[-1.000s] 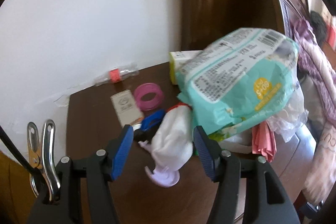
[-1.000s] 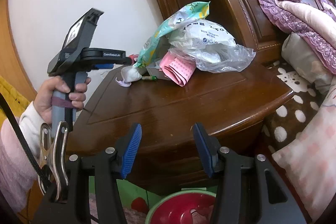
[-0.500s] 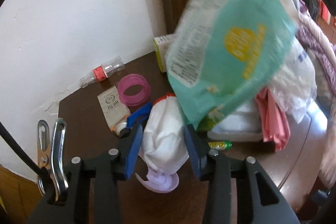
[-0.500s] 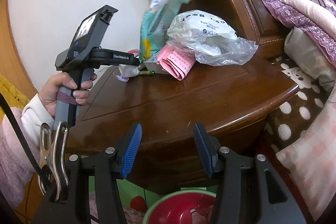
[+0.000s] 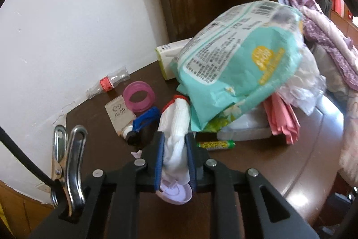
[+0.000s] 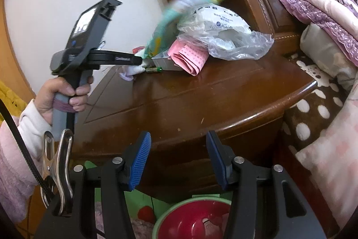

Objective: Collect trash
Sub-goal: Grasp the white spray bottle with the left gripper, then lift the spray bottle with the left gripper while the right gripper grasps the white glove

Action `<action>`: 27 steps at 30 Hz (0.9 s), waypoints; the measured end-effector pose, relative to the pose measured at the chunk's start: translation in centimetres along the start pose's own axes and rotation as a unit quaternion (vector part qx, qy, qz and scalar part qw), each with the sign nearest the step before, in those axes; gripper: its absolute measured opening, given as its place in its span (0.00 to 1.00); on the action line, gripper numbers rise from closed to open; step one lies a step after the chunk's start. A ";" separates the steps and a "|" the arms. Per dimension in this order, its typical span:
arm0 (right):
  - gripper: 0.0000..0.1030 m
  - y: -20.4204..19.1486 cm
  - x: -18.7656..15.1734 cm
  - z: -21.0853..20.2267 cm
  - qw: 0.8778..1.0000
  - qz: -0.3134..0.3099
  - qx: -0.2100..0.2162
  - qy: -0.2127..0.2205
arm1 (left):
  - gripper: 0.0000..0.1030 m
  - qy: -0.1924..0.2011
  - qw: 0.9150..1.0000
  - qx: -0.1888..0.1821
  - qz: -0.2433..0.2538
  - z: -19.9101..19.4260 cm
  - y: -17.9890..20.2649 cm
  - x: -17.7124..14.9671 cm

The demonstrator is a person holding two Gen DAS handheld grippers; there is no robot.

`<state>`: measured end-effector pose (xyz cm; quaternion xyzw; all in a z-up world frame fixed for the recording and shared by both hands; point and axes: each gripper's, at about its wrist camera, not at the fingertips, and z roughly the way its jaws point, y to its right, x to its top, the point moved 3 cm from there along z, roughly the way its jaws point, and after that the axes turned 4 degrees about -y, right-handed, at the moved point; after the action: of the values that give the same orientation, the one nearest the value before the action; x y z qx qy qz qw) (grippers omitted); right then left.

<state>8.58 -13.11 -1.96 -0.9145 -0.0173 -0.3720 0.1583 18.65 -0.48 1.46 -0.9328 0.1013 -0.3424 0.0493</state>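
Observation:
My left gripper (image 5: 175,145) is shut on a white cloth glove with a red cuff (image 5: 176,124) on the dark wooden nightstand (image 5: 268,162). A lilac plastic piece (image 5: 176,194) lies under the glove. A teal plastic package (image 5: 241,73) leans over the glove, blurred. In the right wrist view the left gripper (image 6: 138,59) reaches the glove (image 6: 134,69) beside the teal package (image 6: 190,8). My right gripper (image 6: 177,160) is open and empty, in front of the nightstand's edge, above a red bin with a green rim (image 6: 192,221).
On the nightstand: a clear bottle (image 5: 109,82), a pink ring (image 5: 138,97), a small beige box (image 5: 119,114), a blue-handled item (image 5: 145,120), a green battery (image 5: 216,145), pink folded paper (image 5: 282,118), a clear plastic bag (image 6: 226,37). Bedding (image 6: 324,41) lies to the right.
My left gripper has moved forward and shut on the white glove. The teal package has swung about above it. My right gripper has stayed open in place.

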 end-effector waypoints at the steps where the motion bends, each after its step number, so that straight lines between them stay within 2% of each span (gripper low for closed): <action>1: 0.51 0.0 0.0 0.0 1.000 0.002 -0.001 -0.001 | 0.19 0.000 1.000 -0.008 -0.005 -0.5 -0.1 -0.3; 9: 0.51 -1.4 0.5 -0.2 1.000 -0.027 -0.015 -0.005 | 0.19 0.014 0.998 -0.044 -0.048 -3.2 -1.1 -1.9; 16: 0.51 -2.8 0.9 -0.5 0.998 -0.051 -0.028 -0.008 | 0.19 0.028 0.992 -0.068 -0.099 -5.4 -2.4 -3.2; 21: 0.51 -3.9 1.1 0.1 0.998 -0.061 -0.023 -0.004 | 0.19 0.056 0.988 -0.057 -0.134 -7.0 -3.6 -4.9; 27: 0.51 -5.6 1.7 2.0 0.997 -0.075 -0.022 -0.023 | 0.19 0.065 0.974 -0.052 -0.211 -6.7 -6.0 -7.5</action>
<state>10.32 -7.33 -0.65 -0.9221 -0.0816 -0.3622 0.1092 9.69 6.87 2.78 -0.9101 -0.0770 -0.3994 -0.0789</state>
